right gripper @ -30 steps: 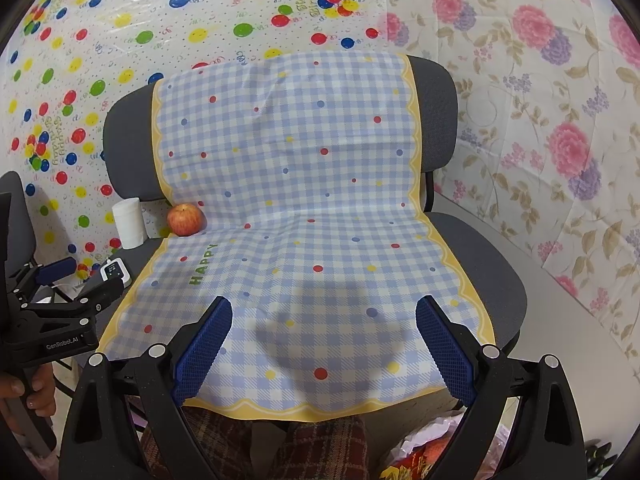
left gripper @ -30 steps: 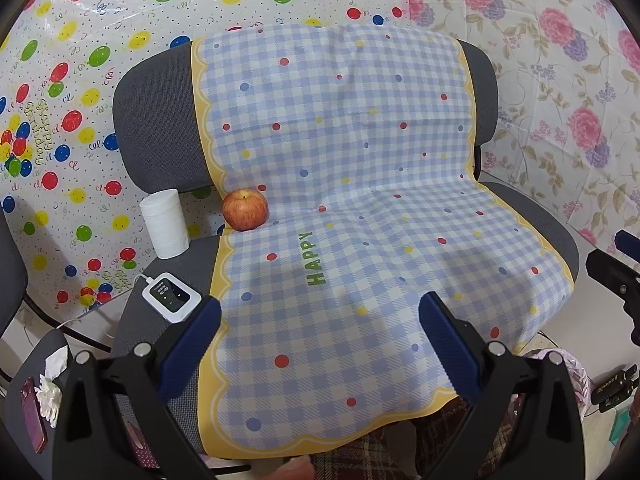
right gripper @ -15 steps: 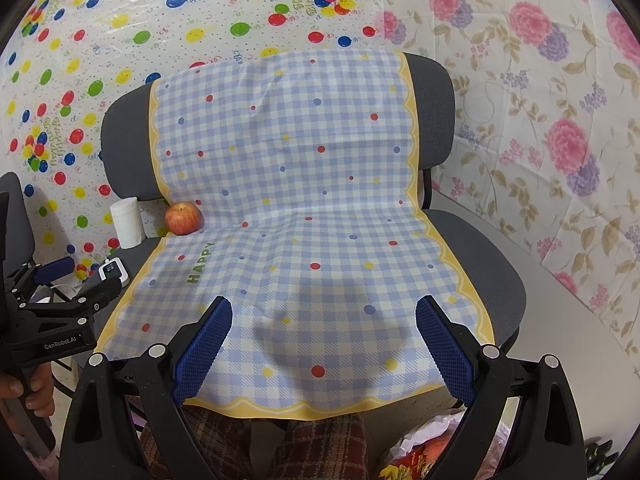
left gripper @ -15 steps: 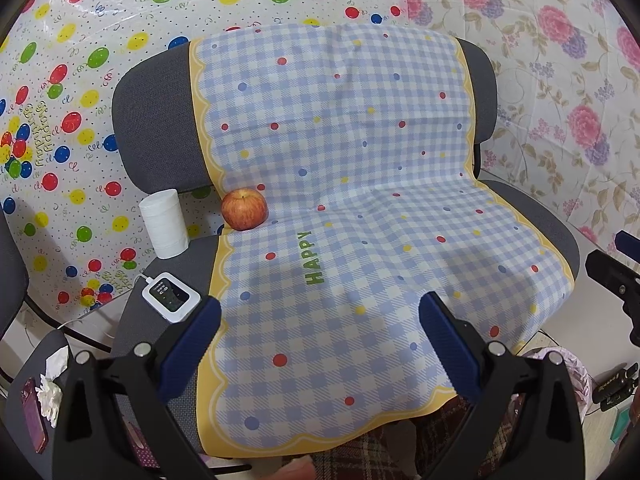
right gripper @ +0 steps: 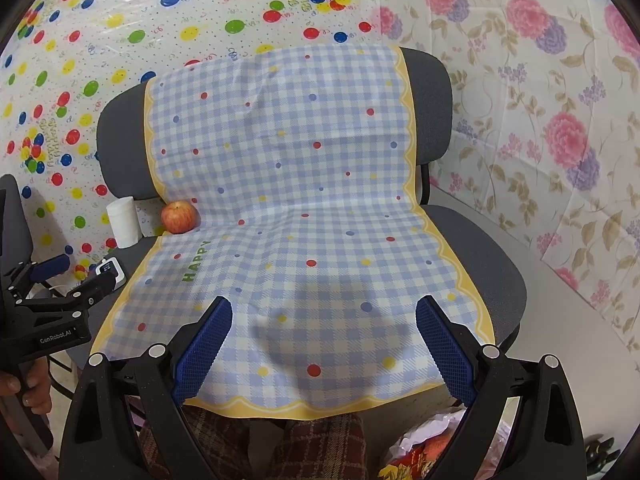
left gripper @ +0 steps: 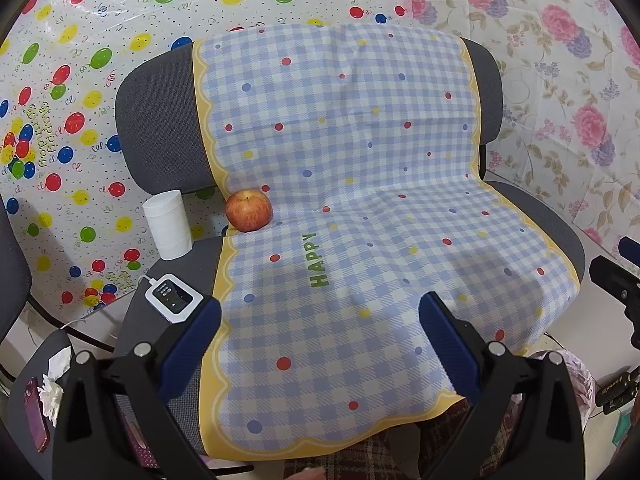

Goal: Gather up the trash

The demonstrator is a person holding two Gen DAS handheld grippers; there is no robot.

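Observation:
A grey chair (left gripper: 160,128) is draped with a blue checked cloth (left gripper: 360,220) marked HAPPY. A red apple (left gripper: 248,210) lies at the seat's back left, also in the right wrist view (right gripper: 179,217). A white paper roll (left gripper: 168,224) stands left of it. My left gripper (left gripper: 320,332) is open and empty over the seat's front. My right gripper (right gripper: 324,336) is open and empty, also over the front edge. Crumpled tissue (left gripper: 52,384) lies at the lower left. A bag with colourful wrappers (right gripper: 432,448) sits below the seat.
A white device with a screen (left gripper: 174,298) and cable lies on the seat's left part. A dark red phone (left gripper: 36,416) lies beside the tissue. Balloon-print and flower-print sheets cover the walls. The left gripper shows in the right wrist view (right gripper: 52,292).
Both views have shifted very slightly; nothing has been gripped or moved.

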